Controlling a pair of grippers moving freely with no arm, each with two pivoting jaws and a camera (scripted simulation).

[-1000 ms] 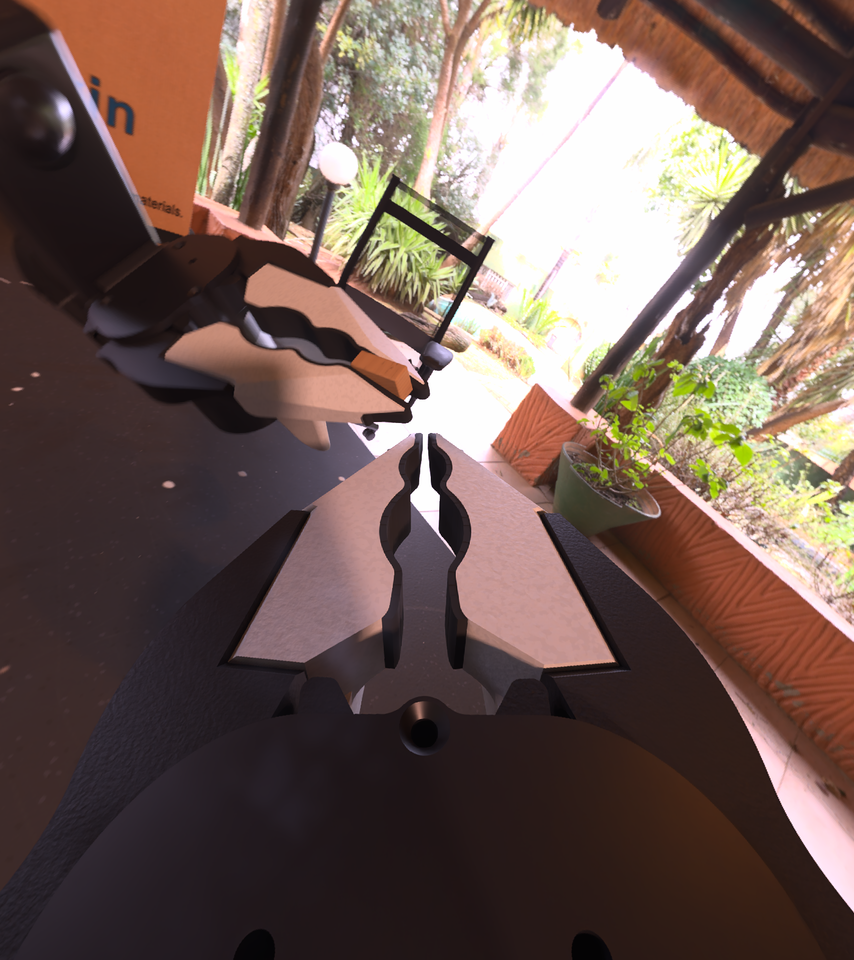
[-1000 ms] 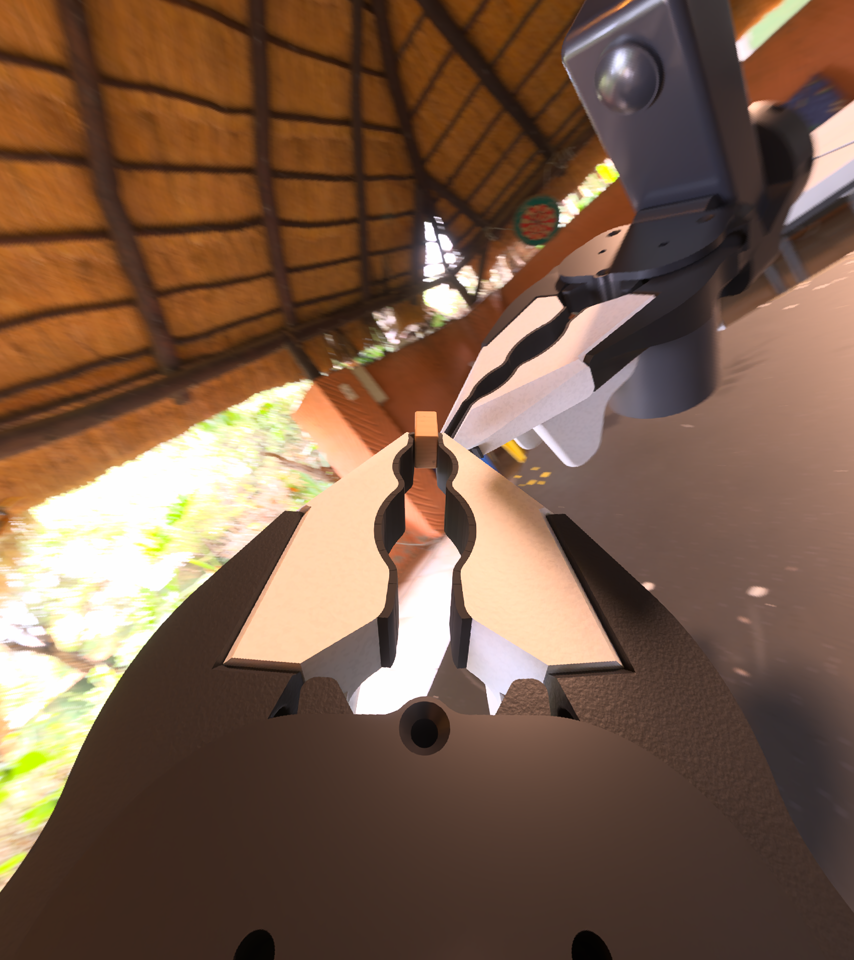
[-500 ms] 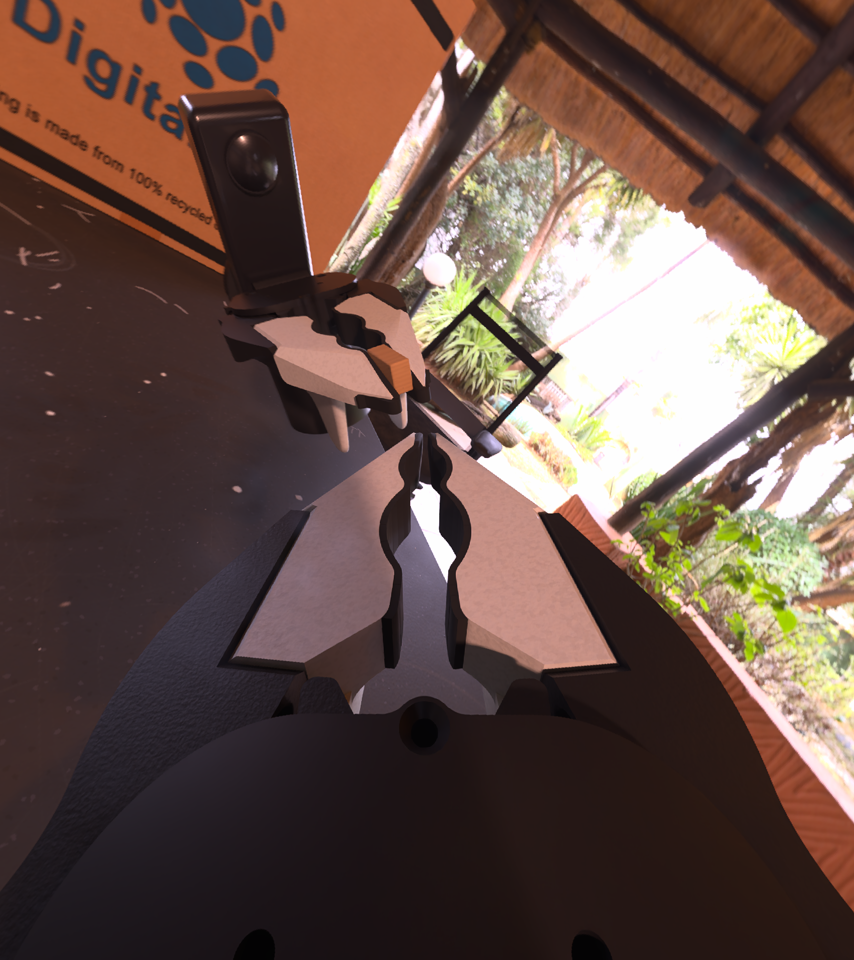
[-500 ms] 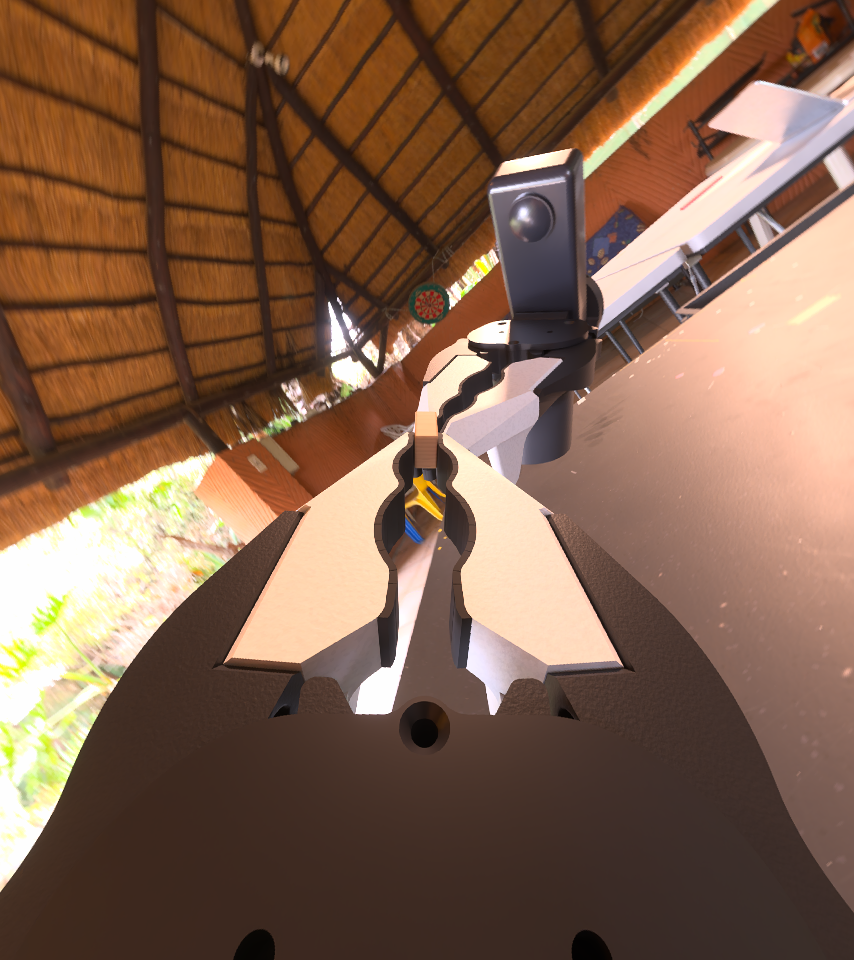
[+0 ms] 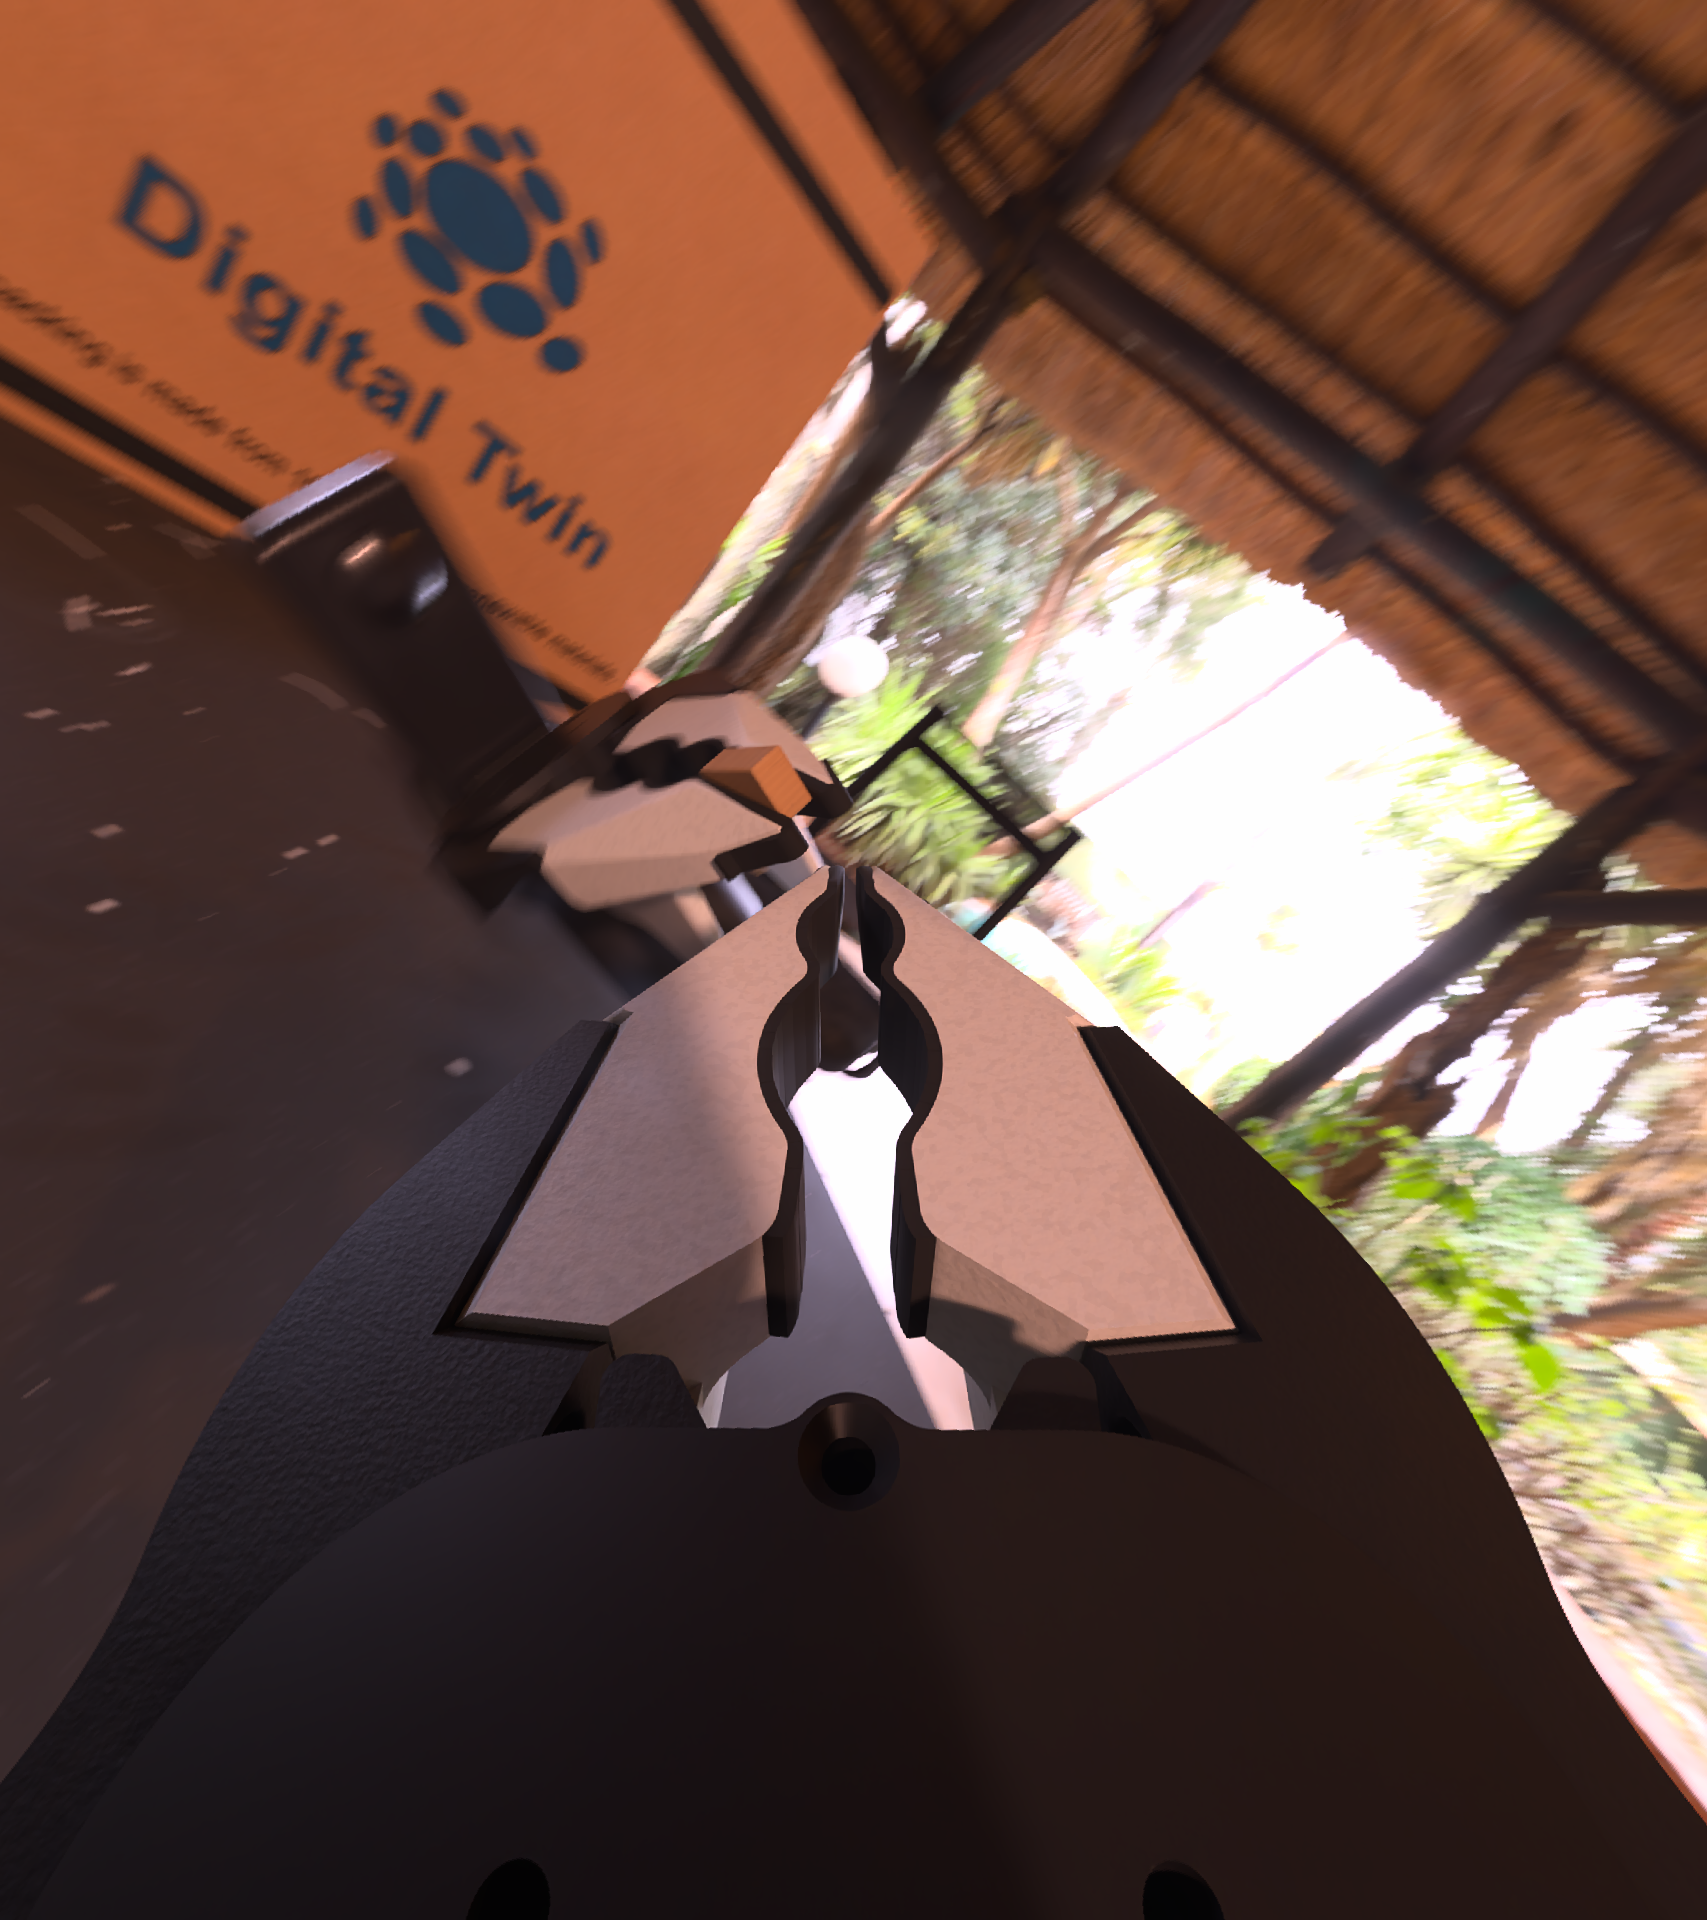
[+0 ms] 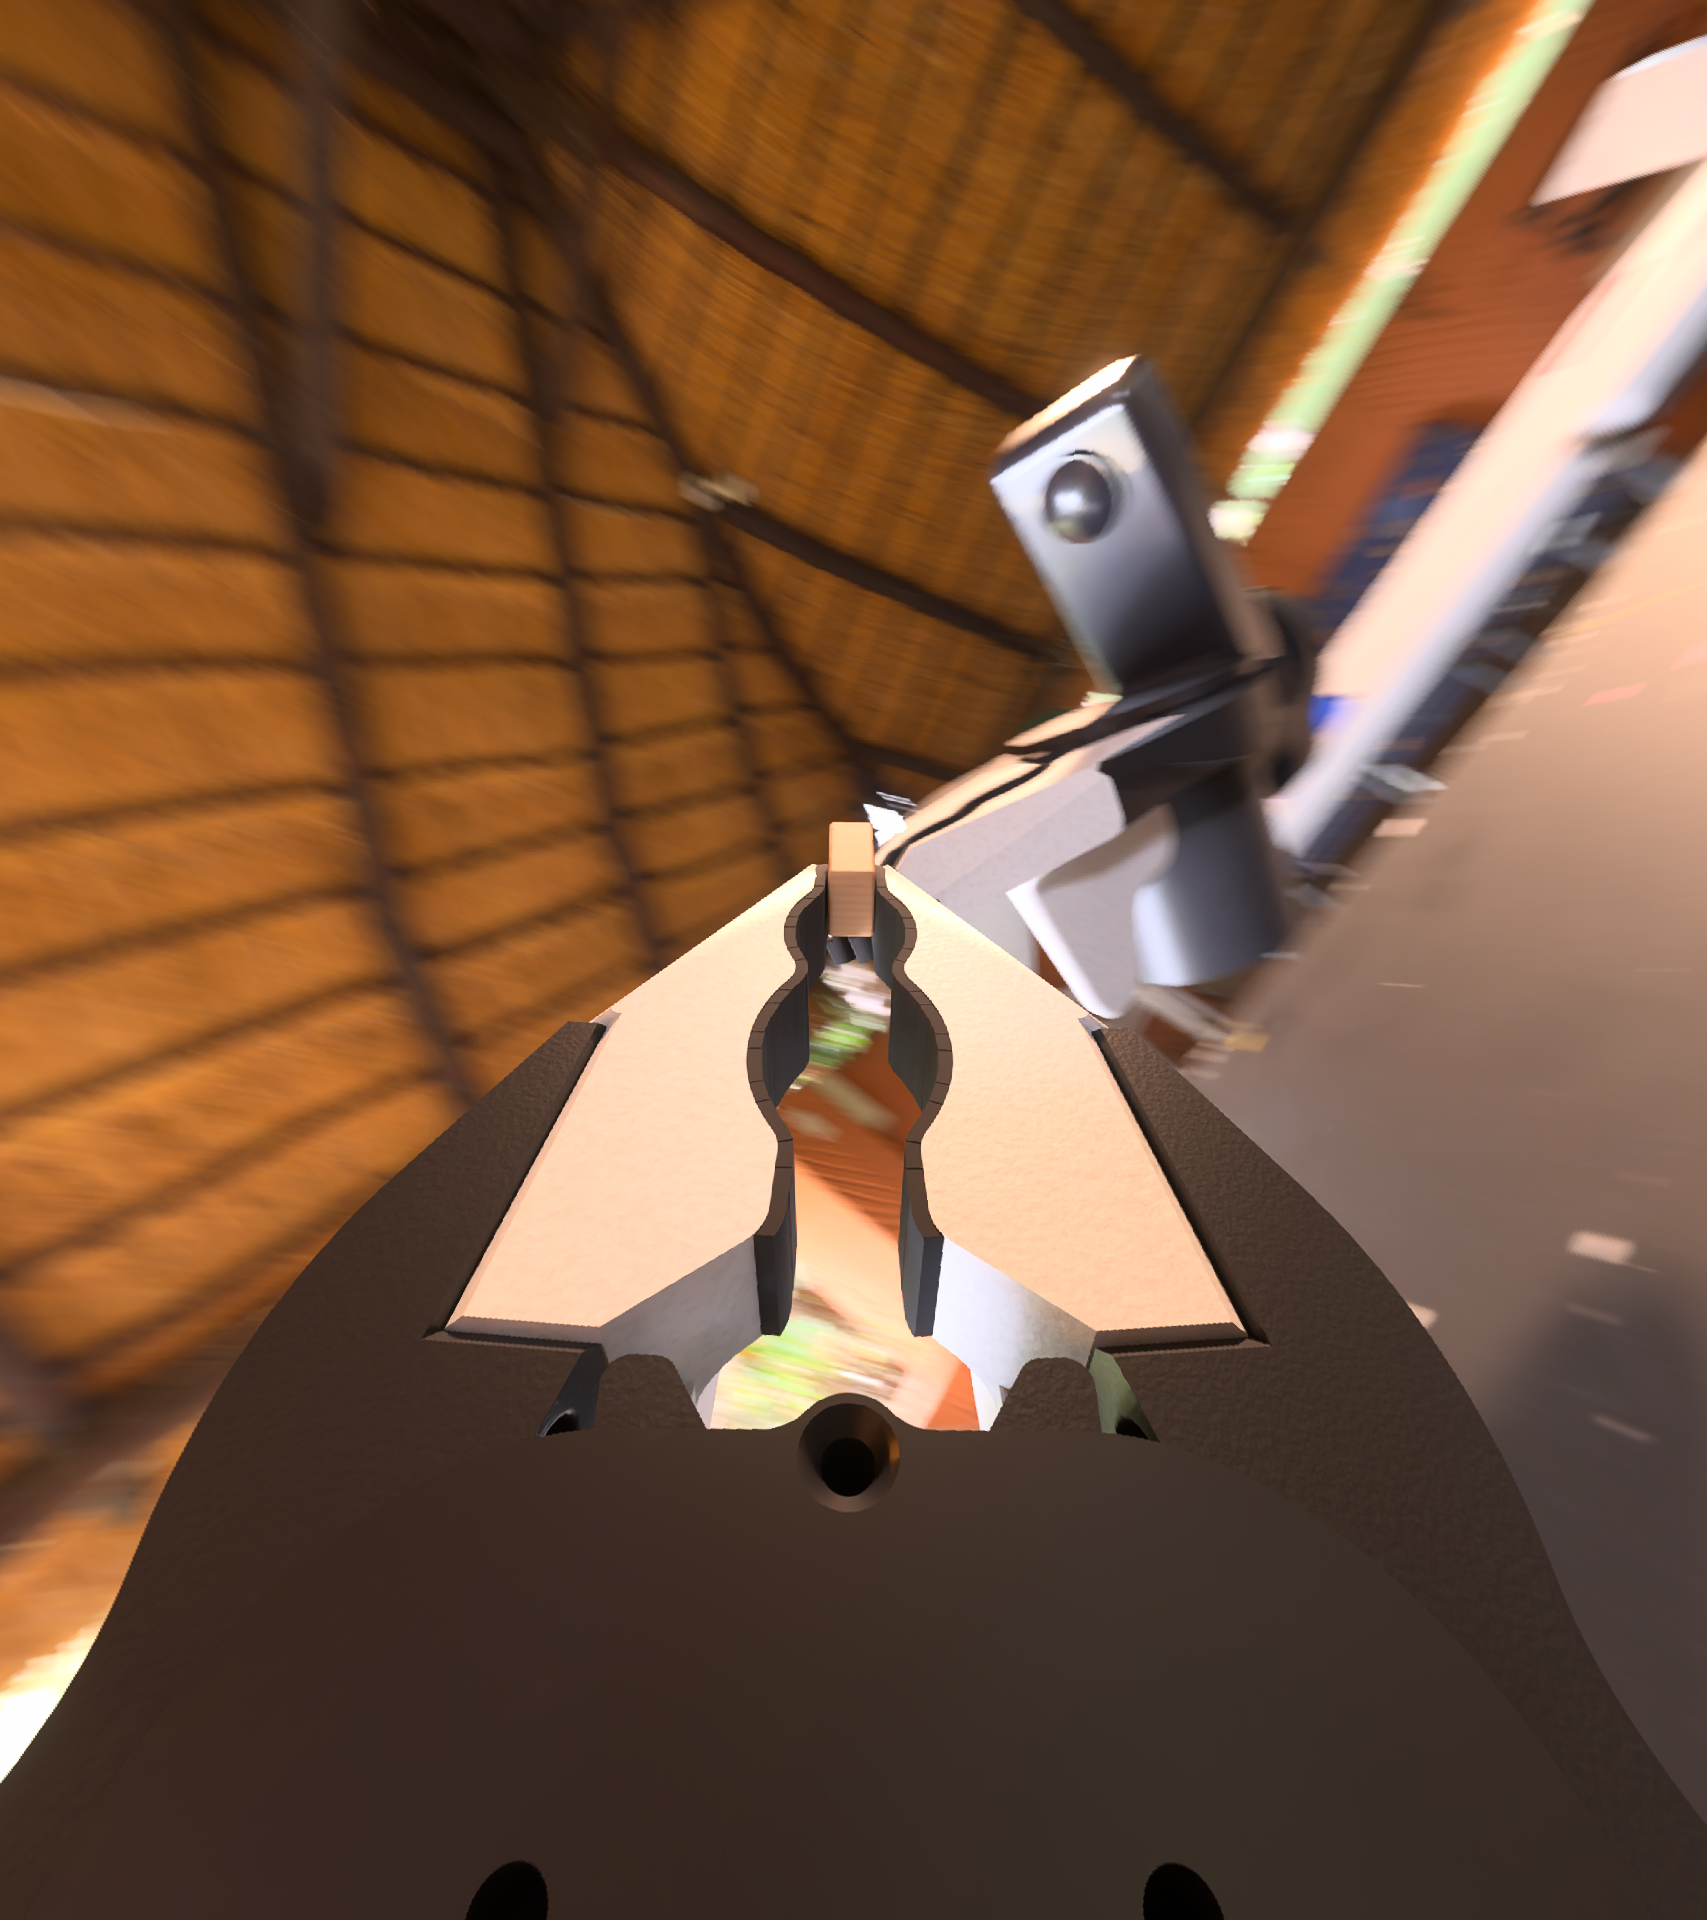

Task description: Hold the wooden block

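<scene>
While the right tongs (image 6: 851, 883) are pinching the wooden block (image 6: 850, 876) only at their very tips, well above the surface (image 5: 153, 1039), it is risking slipping free; the left tongs (image 5: 850, 881) are hanging nearly closed, empty.

Wooden block (image 5: 764, 778) between right gripper (image 5: 795, 821) fingers, above dark table (image 5: 153, 1039).

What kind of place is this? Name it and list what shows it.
Probably an open-sided thatched shelter beside a garden: a thatched roof on dark timber beams, green trees and shrubs outside, and a large orange cardboard box standing on the dark table.
</scene>
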